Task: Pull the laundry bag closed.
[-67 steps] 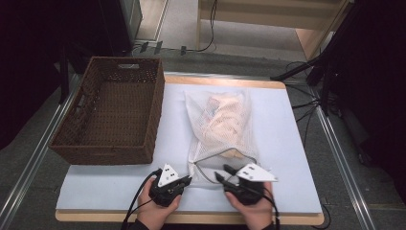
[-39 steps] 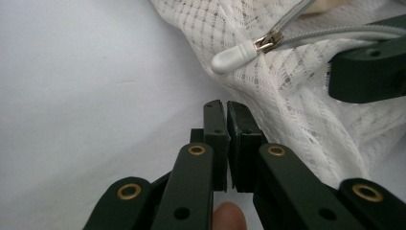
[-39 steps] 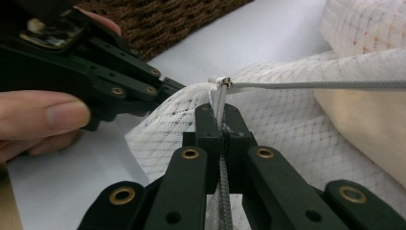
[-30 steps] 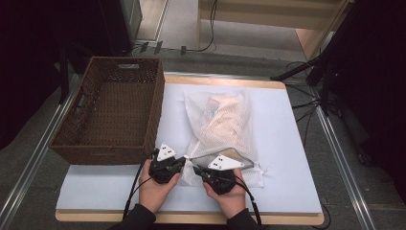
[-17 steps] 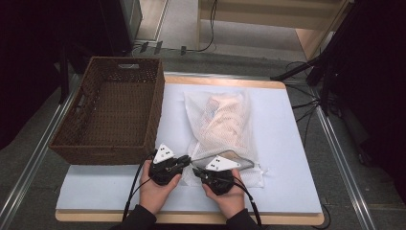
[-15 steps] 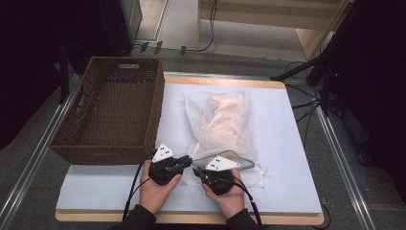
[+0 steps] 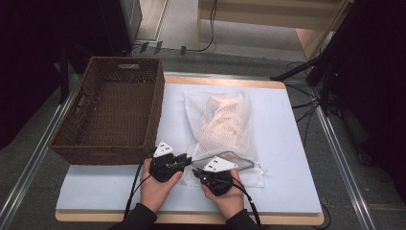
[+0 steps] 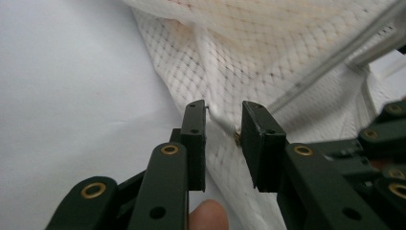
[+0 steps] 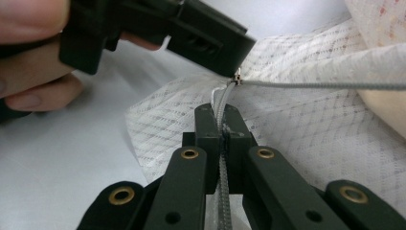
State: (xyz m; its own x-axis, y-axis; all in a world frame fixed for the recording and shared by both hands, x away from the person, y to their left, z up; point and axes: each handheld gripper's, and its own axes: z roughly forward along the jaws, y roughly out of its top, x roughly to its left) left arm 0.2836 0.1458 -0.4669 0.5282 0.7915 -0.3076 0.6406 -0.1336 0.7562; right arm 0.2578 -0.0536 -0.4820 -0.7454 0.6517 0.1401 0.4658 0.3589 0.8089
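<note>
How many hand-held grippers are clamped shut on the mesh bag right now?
1. The right hand-held gripper is shut on the mesh bag's zipper edge. The left hand-held gripper sits at the bag's near corner, jaws apart around the zipper pull.

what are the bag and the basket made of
The bag looks like soft white mesh fabric, probably synthetic: open diamond netting, semi-sheer, with a grey zipper along its edge. The basket looks like dark brown woven wicker or rattan, matte, with visible plaited strands; it could be an imitation.
</note>
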